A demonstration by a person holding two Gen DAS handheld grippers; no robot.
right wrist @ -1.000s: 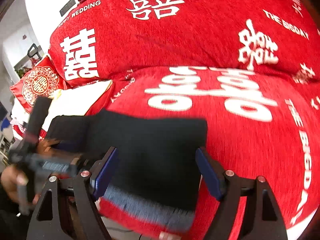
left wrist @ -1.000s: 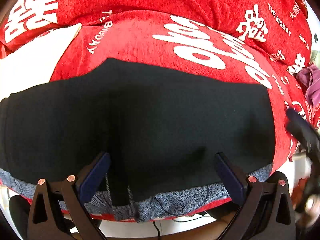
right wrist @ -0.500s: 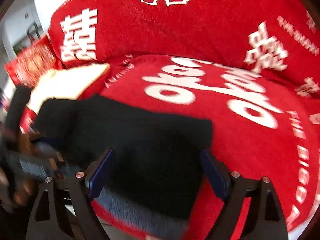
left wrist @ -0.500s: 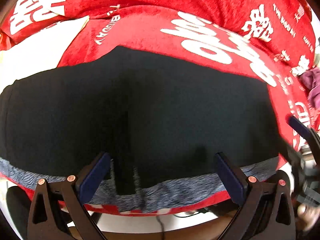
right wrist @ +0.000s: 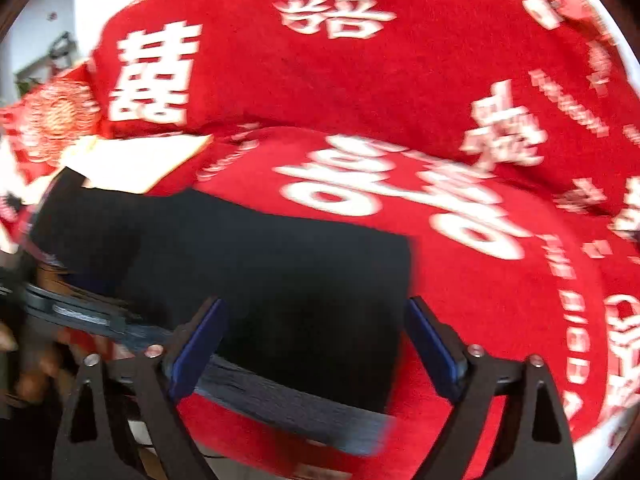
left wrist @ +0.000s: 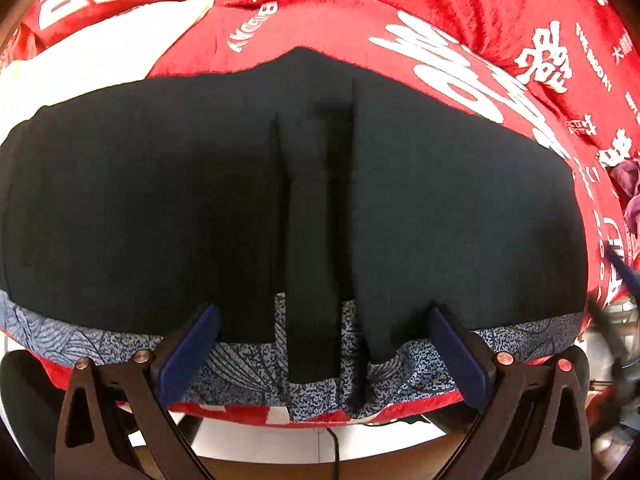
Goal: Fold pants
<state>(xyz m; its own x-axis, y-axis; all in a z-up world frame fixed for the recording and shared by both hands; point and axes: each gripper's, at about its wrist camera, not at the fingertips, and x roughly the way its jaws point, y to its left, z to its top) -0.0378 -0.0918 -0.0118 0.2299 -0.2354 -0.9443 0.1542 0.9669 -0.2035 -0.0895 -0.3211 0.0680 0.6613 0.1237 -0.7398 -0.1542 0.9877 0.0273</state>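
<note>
Black pants (left wrist: 160,208) with a grey patterned waistband (left wrist: 248,364) lie flat across the red sofa seat (left wrist: 320,32). A black strip (left wrist: 312,280) runs up the middle of the pants. My left gripper (left wrist: 320,344) is open, its blue pads on either side of the strip at the waistband edge. My right gripper (right wrist: 316,344) is open over the right end of the pants (right wrist: 280,272), near the waistband (right wrist: 296,412). The left gripper shows blurred at the left of the right wrist view (right wrist: 80,316).
The sofa cover is red with white characters (right wrist: 396,196). A white cushion (left wrist: 80,52) lies at the left beside the pants. A purple cloth (left wrist: 628,184) sits at the far right. The seat's front edge (left wrist: 320,416) is just below the waistband.
My left gripper has moved closer over the pants, now centred on the black strip. My right gripper has shifted right and closer along the pants. Both stay open.
</note>
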